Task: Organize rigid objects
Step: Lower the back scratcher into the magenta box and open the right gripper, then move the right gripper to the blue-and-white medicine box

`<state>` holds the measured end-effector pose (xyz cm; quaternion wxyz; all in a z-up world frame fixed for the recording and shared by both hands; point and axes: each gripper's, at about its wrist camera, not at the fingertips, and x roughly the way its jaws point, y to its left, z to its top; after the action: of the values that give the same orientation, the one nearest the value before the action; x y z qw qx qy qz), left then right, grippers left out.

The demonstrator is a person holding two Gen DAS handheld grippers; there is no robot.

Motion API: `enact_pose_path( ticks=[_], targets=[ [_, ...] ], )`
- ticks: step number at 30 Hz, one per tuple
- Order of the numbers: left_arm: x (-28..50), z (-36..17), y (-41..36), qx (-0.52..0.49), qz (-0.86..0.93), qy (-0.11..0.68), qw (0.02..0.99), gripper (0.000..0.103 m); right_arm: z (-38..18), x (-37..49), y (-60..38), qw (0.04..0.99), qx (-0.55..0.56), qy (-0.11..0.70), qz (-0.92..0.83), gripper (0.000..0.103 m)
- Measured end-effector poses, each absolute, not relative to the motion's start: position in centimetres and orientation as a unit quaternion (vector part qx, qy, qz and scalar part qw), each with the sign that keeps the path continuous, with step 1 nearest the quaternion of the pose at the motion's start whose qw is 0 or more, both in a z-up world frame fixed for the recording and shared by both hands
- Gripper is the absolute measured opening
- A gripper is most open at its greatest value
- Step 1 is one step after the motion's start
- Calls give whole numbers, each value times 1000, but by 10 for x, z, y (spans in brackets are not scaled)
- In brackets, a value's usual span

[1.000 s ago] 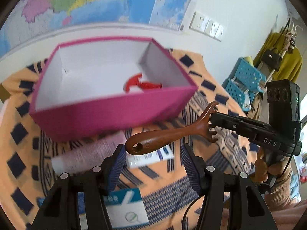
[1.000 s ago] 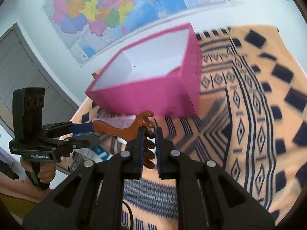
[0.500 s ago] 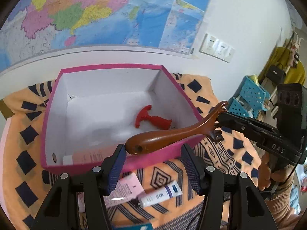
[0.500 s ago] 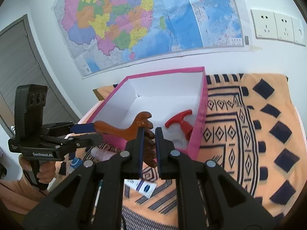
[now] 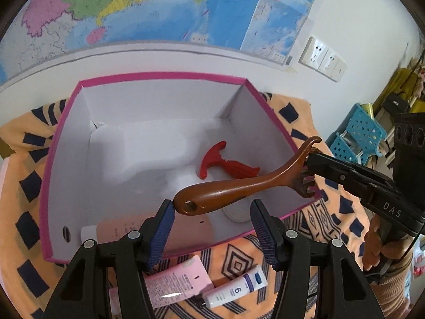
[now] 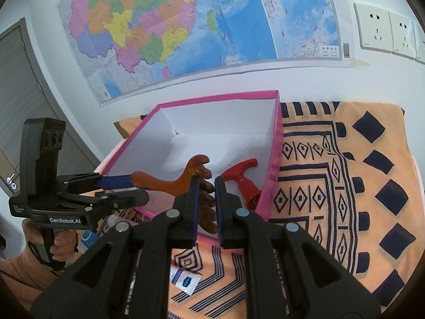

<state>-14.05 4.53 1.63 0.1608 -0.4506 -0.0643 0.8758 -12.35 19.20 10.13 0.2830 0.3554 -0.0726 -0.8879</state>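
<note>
Above the pink box, the right tool grips the wooden comb's toothed end.

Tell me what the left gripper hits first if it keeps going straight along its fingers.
Probably the wooden scraper's handle, right ahead of the open left gripper; beyond it, the pink box. Depth is uncertain.

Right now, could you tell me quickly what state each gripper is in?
Left gripper: open, holding nothing; one pad is at the wooden scratcher's handle end.
Right gripper: closed on the scratcher's toothed head.
</note>
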Motion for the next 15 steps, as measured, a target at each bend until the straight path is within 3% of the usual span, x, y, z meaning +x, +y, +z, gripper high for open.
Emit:
enact_pose_path(
  ticks=[15],
  targets=[
    [-131,12,41,-441,882,-53,155,60,98,-114,196,247,361,-58,-897,24]
  ],
)
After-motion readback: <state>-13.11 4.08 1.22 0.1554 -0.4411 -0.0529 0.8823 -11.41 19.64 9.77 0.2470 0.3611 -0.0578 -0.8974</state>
